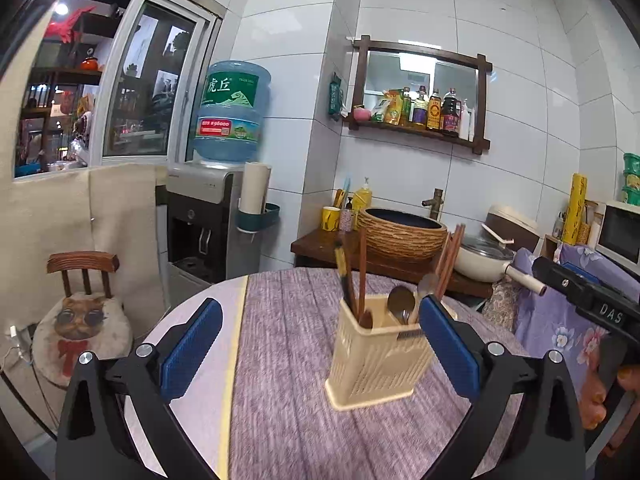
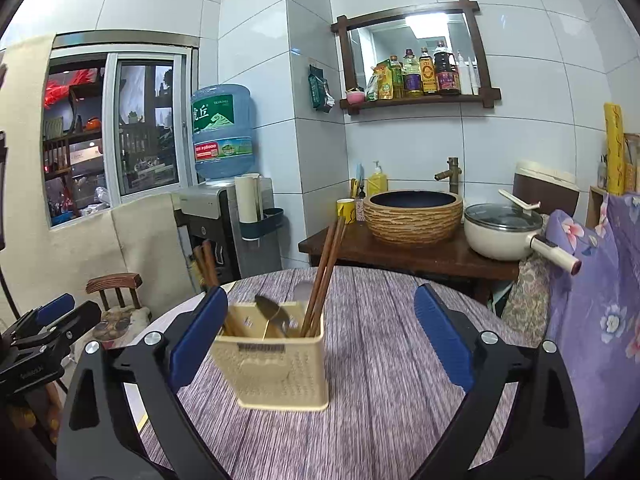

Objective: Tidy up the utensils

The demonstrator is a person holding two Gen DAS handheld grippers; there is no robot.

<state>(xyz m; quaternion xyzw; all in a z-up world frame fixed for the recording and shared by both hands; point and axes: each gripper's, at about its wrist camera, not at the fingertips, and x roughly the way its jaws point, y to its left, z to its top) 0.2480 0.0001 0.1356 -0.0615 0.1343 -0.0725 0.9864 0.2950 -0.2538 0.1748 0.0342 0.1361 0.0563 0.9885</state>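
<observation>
Nearest me, my left tongs point(image 1: 320, 350) stand wide apart with nothing between the blue pads point(image 1: 191, 348), and my right tongs point(image 2: 322, 338) are spread just as wide and hold nothing either. From the left wrist view the right-side pad overlaps the near right edge of the cream utensil holder point(image 1: 378, 354); I cannot tell whether it touches. From the right wrist view the left pad sits just beside the holder's left corner, again with contact unclear.

The holder stands upright on the round desk point(image 1: 288, 420), which is covered by a purple wood-grain cloth. Inside it I see a metal spoon point(image 1: 401, 303) in the middle compartment, a pair of reddish wooden chopsticks point(image 2: 326, 268) leaning up and to the right in the right compartment, and darker wooden handles point(image 1: 354, 276) in the left one.

At the right edge of the left wrist view a hand point(image 1: 608, 392) grips the other tool.

Beyond the desk a dark wooden counter point(image 2: 400, 254) carries a woven-pattern basin point(image 2: 414, 216) and a cream pan with a glass lid point(image 2: 502, 232). Farther left stands a water dispenser point(image 1: 204, 216) with a blue bottle point(image 1: 232, 112); a wooden chair with a cat cushion point(image 1: 82, 320) sits below the window
</observation>
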